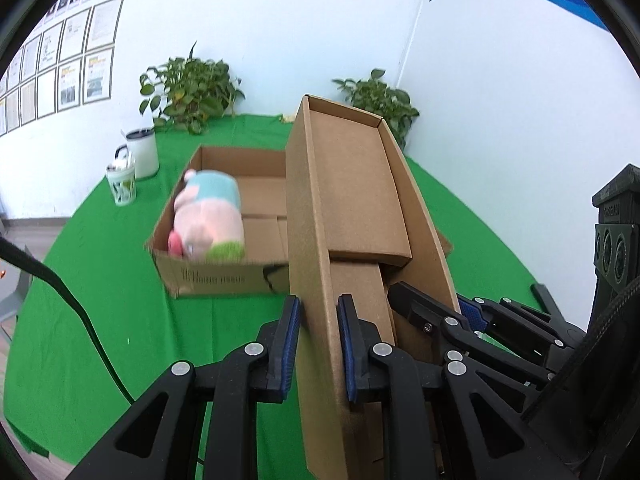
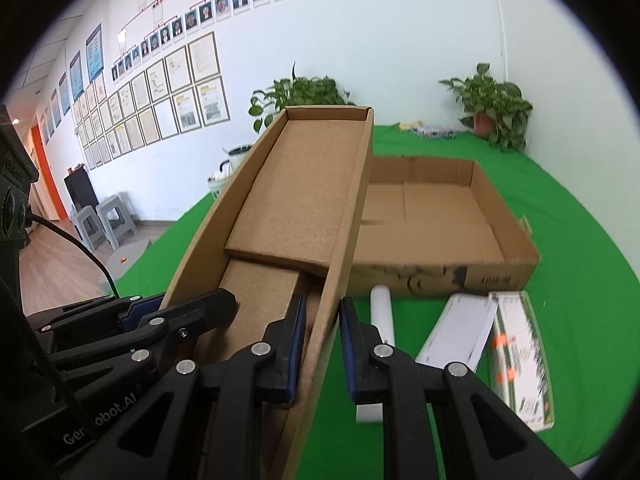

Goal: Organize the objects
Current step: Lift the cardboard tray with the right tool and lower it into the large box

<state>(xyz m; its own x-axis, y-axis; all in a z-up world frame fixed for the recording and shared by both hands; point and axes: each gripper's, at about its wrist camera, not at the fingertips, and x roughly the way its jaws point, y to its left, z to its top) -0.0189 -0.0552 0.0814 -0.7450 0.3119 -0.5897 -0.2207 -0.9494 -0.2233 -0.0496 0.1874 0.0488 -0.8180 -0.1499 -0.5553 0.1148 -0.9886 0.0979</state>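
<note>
Left gripper [image 1: 318, 344]: jaws drawn narrow, blue pads pinching the left side wall of a long, shallow brown cardboard tray [image 1: 352, 184]. Right gripper [image 2: 322, 346]: the same narrow clamp, on the tray's opposite long wall. Each gripper also shows at the edge of the other's view, partly cut off.

Tray is lifted off the green table cloth [image 1: 100, 280] and tilted, far end higher. Inside it, two overlapping cardboard flaps cover the floor; anything under them is hidden. Near end of the tray runs out of frame beneath the grippers.

Behind and below the tray: a wide, open brown cardboard box [image 1: 224, 276] resting on the cloth. From the left wrist view its right part is blocked by the tray. A pink plush toy with a light blue band and green patch [image 1: 210, 216] lies in the box's near-left corner; blurred, so its face and details are unclear. Print on the box front is smeared, unreadable.

Right wrist view, on the cloth just in front of the box: a white tube [image 2: 382, 312], its lower end hidden by the gripper finger; a white flat carton [image 2: 460, 332]; a green-and-white printed carton [image 2: 524, 360], label illegible.

Far left on the table: a white lidded mug [image 1: 143, 152] and a small patterned cup [image 1: 122, 184]. Two potted plants [image 1: 192, 92] at the back edge.
</note>
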